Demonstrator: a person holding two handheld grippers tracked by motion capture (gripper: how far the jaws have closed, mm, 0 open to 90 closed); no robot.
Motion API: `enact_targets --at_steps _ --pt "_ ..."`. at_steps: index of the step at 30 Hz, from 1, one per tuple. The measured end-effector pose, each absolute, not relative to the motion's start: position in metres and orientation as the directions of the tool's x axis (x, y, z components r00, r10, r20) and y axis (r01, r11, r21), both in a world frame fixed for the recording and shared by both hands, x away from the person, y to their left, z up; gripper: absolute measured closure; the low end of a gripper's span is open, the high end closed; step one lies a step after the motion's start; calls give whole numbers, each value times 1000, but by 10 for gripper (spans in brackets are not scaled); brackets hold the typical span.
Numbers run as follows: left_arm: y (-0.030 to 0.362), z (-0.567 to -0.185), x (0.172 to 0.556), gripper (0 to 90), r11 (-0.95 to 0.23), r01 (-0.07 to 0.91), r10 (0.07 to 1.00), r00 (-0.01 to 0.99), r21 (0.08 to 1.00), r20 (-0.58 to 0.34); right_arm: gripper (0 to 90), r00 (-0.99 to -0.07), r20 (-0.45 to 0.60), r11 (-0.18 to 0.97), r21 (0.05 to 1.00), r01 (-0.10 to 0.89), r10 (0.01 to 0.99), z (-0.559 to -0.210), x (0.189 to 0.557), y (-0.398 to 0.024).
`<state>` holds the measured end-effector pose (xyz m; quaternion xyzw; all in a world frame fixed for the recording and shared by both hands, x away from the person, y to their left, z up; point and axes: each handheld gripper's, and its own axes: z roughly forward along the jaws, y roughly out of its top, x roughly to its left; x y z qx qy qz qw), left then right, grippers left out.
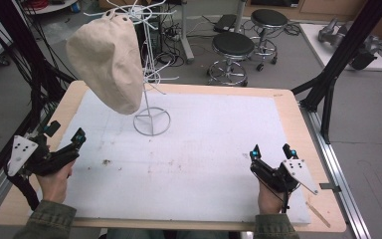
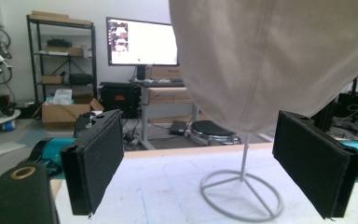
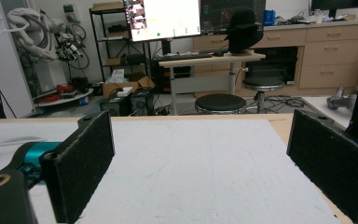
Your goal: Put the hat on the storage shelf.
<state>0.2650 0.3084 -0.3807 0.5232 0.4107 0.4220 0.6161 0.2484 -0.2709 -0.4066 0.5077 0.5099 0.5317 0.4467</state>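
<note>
A beige cloth hat (image 1: 107, 57) hangs on a white wire stand (image 1: 151, 121) at the back left of the white mat. In the left gripper view the hat (image 2: 270, 56) hangs above and beyond my jaws, over the stand's ring base (image 2: 242, 193). My left gripper (image 1: 65, 135) is held at the table's left edge, open and empty, pointing toward the stand. My right gripper (image 1: 270, 150) is held near the front right of the mat, open with nothing between its pads (image 3: 81, 163).
A white foam mat (image 1: 194, 159) covers most of the wooden table (image 1: 298, 124). Two black stools (image 1: 233, 50) stand beyond the far edge. A black frame post (image 1: 338, 59) rises at the right. A small wooden stick (image 1: 318, 213) lies at the front right corner.
</note>
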Motion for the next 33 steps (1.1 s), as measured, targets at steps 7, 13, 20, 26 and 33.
enact_targets --at_steps 7,13,20,26,33 --pt "310 -400 260 167 73 -50 958 282 996 -56 65 -86 85 -81 996 46 993 -407 248 -271" --pt "314 -414 256 172 71 -29 968 245 997 -61 65 -87 84 -80 996 48 993 -407 248 -270" --pt "315 -423 254 172 40 -16 974 225 999 -35 65 -89 83 -79 996 49 993 -407 248 -270" --pt "314 -428 253 172 16 -6 976 218 1000 -15 66 -90 86 -81 995 58 992 -407 248 -270" --pt "316 -427 248 173 22 -20 976 216 1000 -18 65 -96 79 -73 996 60 992 -408 249 -270"
